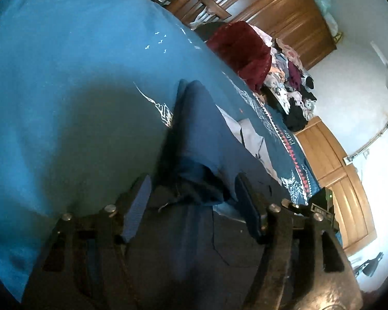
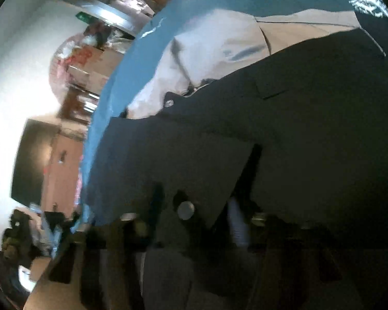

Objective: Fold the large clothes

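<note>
A dark navy garment [image 1: 201,134] lies on the bed's blue sheet [image 1: 64,77], with a pale lining or pocket [image 1: 248,134] showing at its edge. My left gripper [image 1: 194,204] stands open, its jaws wide apart, and a bunched fold of the navy cloth sits between the fingers. In the right wrist view the same dark garment [image 2: 297,129] fills most of the frame. Its pale inner part [image 2: 207,51] and a metal button [image 2: 185,209] are visible. My right gripper [image 2: 196,209] is dim and blurred, its fingers apart around the buttoned edge.
A dark red folded cloth [image 1: 240,49] and a heap of mixed clothes [image 1: 295,87] lie at the far end of the bed. Wooden wardrobes [image 1: 271,5] stand behind. In the right wrist view a dark screen [image 2: 33,160] hangs on the wall past the sheet's edge [image 2: 111,85].
</note>
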Action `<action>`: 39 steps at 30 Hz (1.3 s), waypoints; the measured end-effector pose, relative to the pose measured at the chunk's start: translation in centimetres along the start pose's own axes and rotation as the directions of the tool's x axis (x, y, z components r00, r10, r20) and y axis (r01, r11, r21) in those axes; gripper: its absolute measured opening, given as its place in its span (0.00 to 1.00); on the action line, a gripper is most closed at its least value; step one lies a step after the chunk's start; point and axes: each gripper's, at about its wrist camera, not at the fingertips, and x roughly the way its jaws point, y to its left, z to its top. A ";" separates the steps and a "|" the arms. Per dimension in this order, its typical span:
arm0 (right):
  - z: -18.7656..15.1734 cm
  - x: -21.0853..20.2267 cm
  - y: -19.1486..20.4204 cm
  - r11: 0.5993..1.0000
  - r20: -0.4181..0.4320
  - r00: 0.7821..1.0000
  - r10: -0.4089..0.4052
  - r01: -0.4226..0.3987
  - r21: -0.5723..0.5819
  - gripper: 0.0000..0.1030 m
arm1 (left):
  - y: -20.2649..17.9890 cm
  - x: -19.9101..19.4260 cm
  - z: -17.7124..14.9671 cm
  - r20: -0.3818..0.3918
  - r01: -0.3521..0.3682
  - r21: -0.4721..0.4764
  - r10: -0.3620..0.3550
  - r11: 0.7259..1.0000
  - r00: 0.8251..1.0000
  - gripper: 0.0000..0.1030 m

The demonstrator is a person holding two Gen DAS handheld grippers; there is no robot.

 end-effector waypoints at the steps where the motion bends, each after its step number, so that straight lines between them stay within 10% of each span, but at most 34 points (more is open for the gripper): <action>1: 0.0 -0.3 -0.1 1.000 0.011 1.000 0.004 -0.004 0.005 0.08 | 0.0 -0.2 -0.1 0.002 0.009 -0.006 -0.009 1.000 1.000 0.64; 8: 0.1 -10.7 -3.2 0.998 0.247 0.968 -0.032 0.016 0.065 0.06 | 1.3 -0.7 0.5 0.031 0.030 -0.014 -0.029 0.999 0.999 0.64; 15: -0.5 -11.4 -7.7 0.983 0.198 0.964 -0.177 0.163 0.084 0.06 | 0.2 -0.2 0.7 0.016 -0.059 -0.005 0.059 0.998 0.998 0.65; 21: -0.6 -11.7 -8.5 0.966 0.180 0.949 -0.258 0.257 0.028 0.14 | -5.5 0.0 2.1 0.032 -0.191 0.219 0.189 0.957 0.981 0.69; 24: -0.5 -13.0 -6.9 0.926 0.257 0.894 -0.368 0.376 0.016 0.21 | -7.9 3.8 2.4 -0.045 -0.257 0.362 0.293 0.896 0.955 0.74; 26: -1.2 -13.9 -5.3 0.916 0.317 0.869 -0.380 0.401 -0.003 0.21 | -6.7 7.5 2.1 -0.142 -0.321 0.394 0.402 0.861 0.904 0.73; 28: -1.8 -12.9 -4.0 0.925 0.299 0.892 -0.338 0.373 -0.066 0.21 | -5.3 9.0 1.9 -0.180 -0.339 0.384 0.430 0.859 0.885 0.75; 31: -2.3 -8.5 -5.0 0.955 0.131 0.957 -0.260 0.275 -0.114 0.21 | -4.9 8.4 2.2 -0.173 -0.323 0.357 0.402 0.877 0.899 0.73; 35: -2.0 -9.7 -7.6 0.986 0.133 0.978 -0.162 0.167 -0.025 0.15 | -3.6 6.1 2.1 -0.155 -0.369 0.329 0.435 0.869 0.887 0.67; 39: -3.3 -12.7 -7.6 0.973 0.171 0.961 -0.218 0.228 -0.041 0.30 | -1.2 2.6 2.7 -0.140 -0.385 0.283 0.435 0.879 0.890 0.56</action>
